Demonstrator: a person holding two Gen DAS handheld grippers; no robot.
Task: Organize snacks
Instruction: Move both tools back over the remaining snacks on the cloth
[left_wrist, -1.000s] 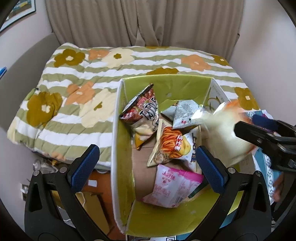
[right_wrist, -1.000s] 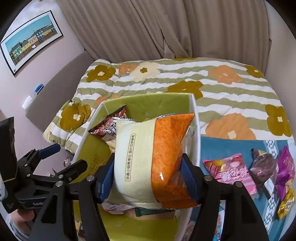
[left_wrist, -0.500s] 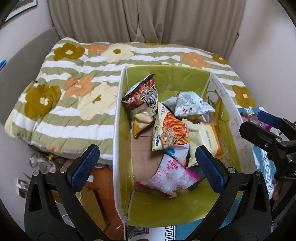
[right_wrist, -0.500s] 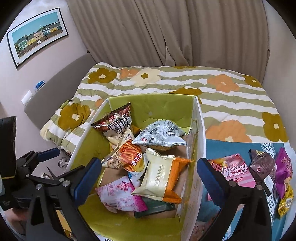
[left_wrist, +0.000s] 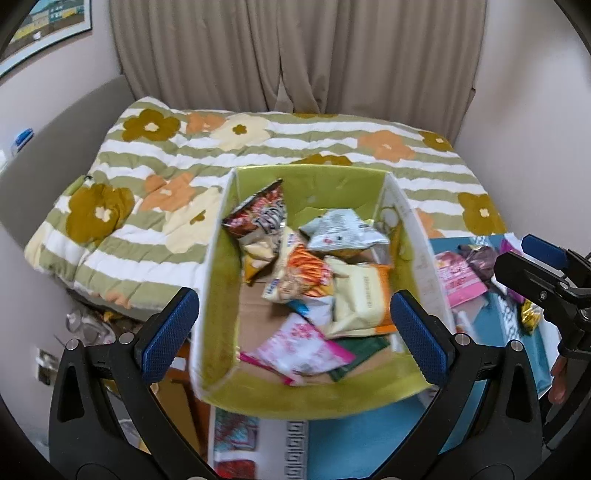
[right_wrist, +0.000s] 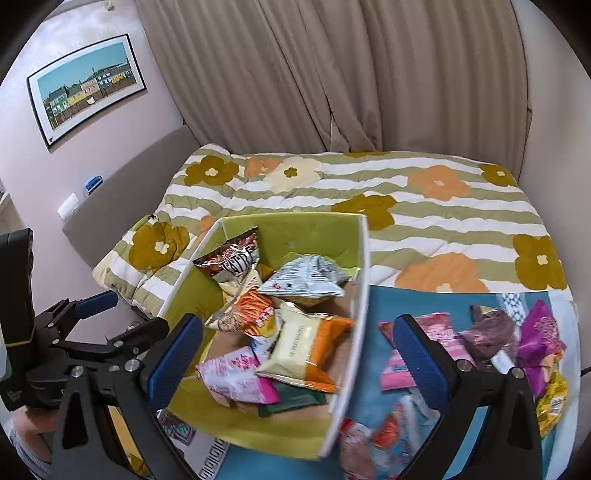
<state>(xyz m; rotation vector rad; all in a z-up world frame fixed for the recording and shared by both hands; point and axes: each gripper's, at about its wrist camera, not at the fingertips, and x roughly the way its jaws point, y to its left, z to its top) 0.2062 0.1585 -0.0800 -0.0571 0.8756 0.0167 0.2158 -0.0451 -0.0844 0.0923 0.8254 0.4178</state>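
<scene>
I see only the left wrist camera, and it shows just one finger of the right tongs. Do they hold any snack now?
Observer: No. The right tongs stand wide open, with nothing between the pads.
Operator: Thank you. Are there snacks outside the box that my view hides?
Observer: Yes. A blurred red-and-blue packet lies on the teal cloth, just outside the near right corner of the box.

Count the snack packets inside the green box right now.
At least 7 in the green box: dark red far left, silver far right, orange sticks middle, cream-orange, pink, dark green near. A blue-white one peeks beneath; others may be hidden.
</scene>
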